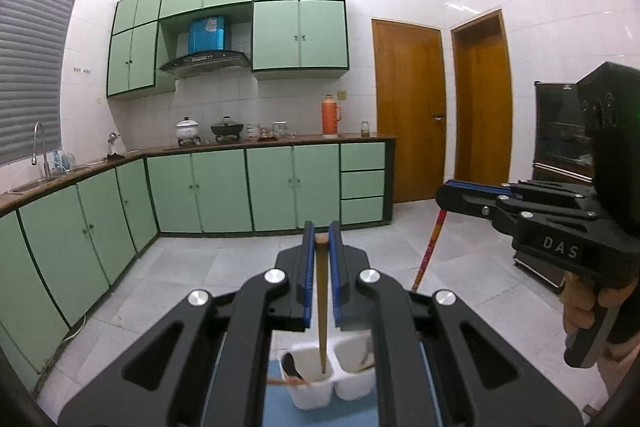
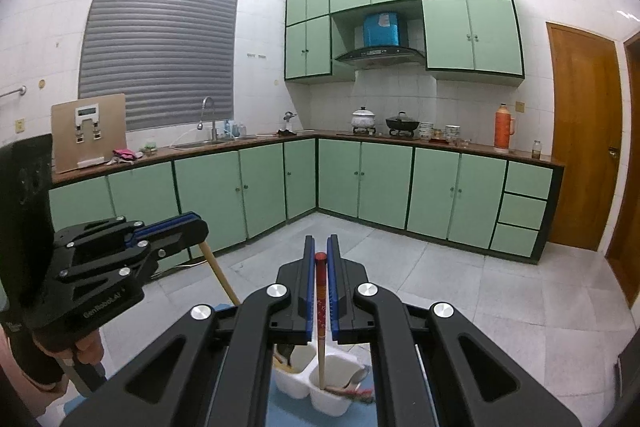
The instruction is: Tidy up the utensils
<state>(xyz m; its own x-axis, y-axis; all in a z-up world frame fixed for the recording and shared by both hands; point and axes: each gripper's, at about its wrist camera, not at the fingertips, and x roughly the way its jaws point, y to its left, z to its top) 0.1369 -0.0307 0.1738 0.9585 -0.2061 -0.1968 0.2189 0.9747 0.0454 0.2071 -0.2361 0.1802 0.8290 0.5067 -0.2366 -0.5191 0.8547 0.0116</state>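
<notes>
My left gripper (image 1: pixel 321 231) is shut on a plain wooden chopstick (image 1: pixel 321 303), held upright with its lower end in the left compartment of a white two-part holder (image 1: pixel 316 393). My right gripper (image 2: pixel 321 245) is shut on a chopstick with a red patterned top (image 2: pixel 321 301), its lower end in the right compartment of the same holder (image 2: pixel 326 405). Each gripper shows in the other's view: the right one (image 1: pixel 450 193) with its red chopstick (image 1: pixel 430 249), the left one (image 2: pixel 192 227) with its wooden chopstick (image 2: pixel 220 277). Other utensils lie in both compartments.
The holder stands on a blue mat (image 1: pixel 276 399). Beyond is a tiled kitchen floor (image 2: pixel 460 291), green base cabinets (image 2: pixel 384 179) with pots and a thermos (image 2: pixel 503 125) on the counter, a sink (image 2: pixel 200 143) and wooden doors (image 1: pixel 410 107).
</notes>
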